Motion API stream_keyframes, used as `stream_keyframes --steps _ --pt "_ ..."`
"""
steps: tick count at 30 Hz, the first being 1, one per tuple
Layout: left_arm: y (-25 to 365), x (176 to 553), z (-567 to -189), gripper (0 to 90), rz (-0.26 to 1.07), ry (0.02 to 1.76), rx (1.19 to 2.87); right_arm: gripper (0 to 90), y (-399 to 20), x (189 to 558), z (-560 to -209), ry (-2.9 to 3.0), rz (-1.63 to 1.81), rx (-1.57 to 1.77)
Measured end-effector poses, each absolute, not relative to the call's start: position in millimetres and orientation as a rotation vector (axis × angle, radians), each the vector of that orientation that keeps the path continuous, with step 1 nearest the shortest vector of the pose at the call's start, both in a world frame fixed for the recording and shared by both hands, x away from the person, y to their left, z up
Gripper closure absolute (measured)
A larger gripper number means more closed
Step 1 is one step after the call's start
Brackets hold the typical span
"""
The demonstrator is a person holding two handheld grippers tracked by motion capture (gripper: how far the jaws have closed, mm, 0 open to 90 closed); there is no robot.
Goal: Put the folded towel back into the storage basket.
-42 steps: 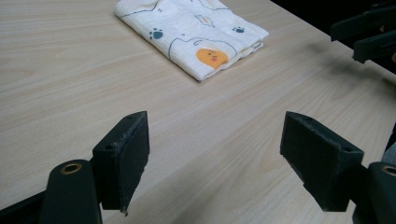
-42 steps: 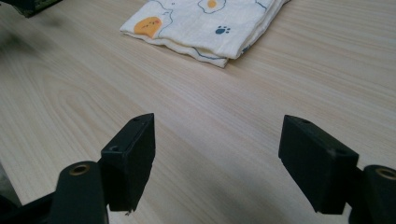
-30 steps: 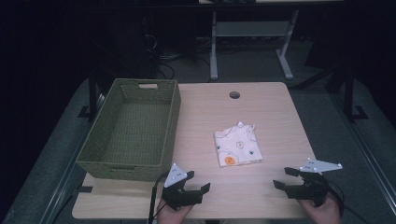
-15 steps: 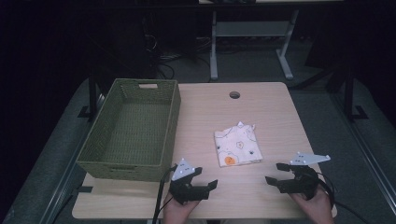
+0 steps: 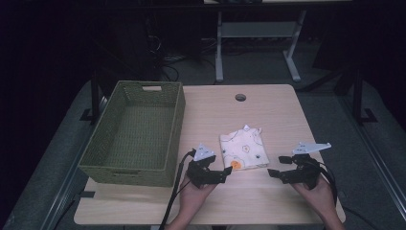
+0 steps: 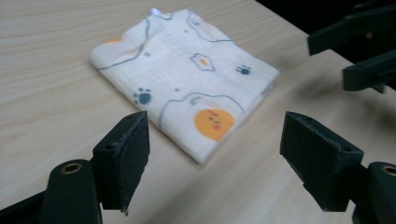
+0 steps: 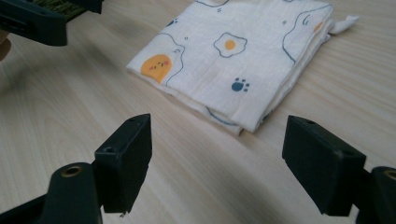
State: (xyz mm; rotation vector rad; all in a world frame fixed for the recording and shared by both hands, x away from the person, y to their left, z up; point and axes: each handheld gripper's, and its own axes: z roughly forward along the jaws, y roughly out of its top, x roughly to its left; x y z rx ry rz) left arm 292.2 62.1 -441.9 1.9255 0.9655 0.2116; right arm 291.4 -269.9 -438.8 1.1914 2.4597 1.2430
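Cloth (image 5: 243, 148): folded, flat on table (image 5: 268, 103), right of basket (image 5: 136, 132) | left gripper (image 5: 221, 175), right gripper (image 5: 275, 173): jaws apart, empty, flanking near edge | risk: pinching top layer only may unfold cloth; converging jaws may collide.

White cloth (image 6: 180, 70) printed with orange chicks, fried eggs, blue paws; olive-green basket (image 5: 134, 132); pale wood table (image 5: 268, 110).

Wooden table (image 5: 268, 112) with basket (image 5: 135, 134), cloth (image 5: 242, 148)
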Motion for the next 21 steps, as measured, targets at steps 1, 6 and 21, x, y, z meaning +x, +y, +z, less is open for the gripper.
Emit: stream_keyframes --steps 1,6,21 --pt "61.0 295.8 -442.1 24.4 0.207 0.972 1.922 23.9 -268.8 293.7 -438.1 2.464 1.238 1.191" --pt "53.2 313.6 -438.6 25.0 0.205 1.015 1.912 24.2 -263.3 308.8 -432.7 2.49 1.21 1.18" --pt "31.4 336.0 -449.8 32.4 0.146 1.108 2.016 25.2 -250.5 358.0 -413.7 2.54 1.141 1.171"
